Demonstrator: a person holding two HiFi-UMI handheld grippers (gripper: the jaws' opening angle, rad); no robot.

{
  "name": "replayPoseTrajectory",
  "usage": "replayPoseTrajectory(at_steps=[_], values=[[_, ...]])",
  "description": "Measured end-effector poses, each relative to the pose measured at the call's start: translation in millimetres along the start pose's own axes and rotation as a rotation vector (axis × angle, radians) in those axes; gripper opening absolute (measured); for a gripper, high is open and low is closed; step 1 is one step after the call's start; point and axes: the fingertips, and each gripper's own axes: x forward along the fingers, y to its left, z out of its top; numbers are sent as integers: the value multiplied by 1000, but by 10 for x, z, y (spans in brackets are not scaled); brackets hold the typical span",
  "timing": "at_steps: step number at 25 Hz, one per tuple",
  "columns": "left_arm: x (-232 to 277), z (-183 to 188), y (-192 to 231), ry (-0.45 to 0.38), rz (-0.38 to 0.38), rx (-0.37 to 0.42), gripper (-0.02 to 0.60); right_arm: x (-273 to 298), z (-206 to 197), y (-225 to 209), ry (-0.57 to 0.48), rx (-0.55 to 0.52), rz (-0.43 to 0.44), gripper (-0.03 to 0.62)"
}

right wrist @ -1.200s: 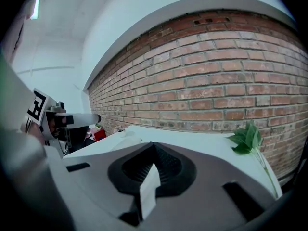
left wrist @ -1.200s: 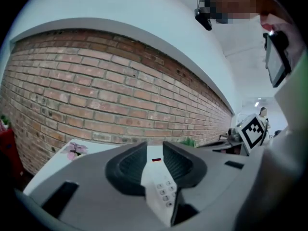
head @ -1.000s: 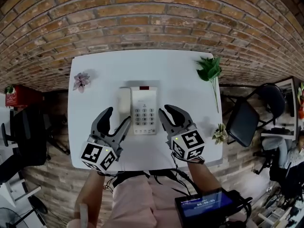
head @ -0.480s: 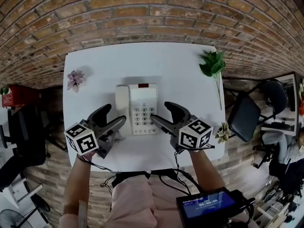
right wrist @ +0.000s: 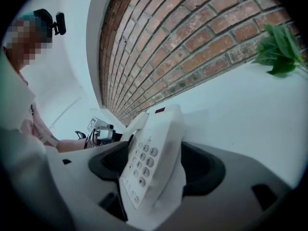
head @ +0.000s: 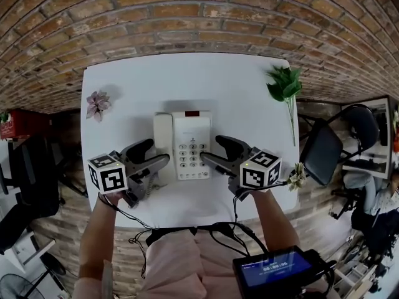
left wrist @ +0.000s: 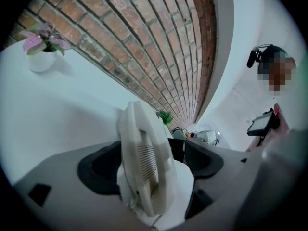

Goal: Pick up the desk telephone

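White desk telephone point(head: 190, 143) flanked by left claw point(head: 159, 152) and right claw point(head: 211, 148), its edges between their just-opened, unclenched jaws

My head view looks steeply down on the desk telephone point(head: 191, 145) from above its near edge, with the brick wall point(head: 187, 17) beyond its far edge. My left gripper view sits very close at the telephone's handset side, looking across it. My right gripper view sits just as close at its keypad side, facing the opposite way. All three share the telephone, the wall and the white table point(head: 240, 120).
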Motion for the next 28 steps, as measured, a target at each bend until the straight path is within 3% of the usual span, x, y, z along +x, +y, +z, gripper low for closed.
replayPoseTrajectory(at_steps=[12,23,28], values=[[203,-36,79,90,-58,-46,402,160,56,-92,73,88,22,359],[288,-83,105,150,-23,-66,402,368,-2,-155,211,99,-20,370],[290,-78,98,149,-24,-72,401,383,2,-117,235,122,35,367]])
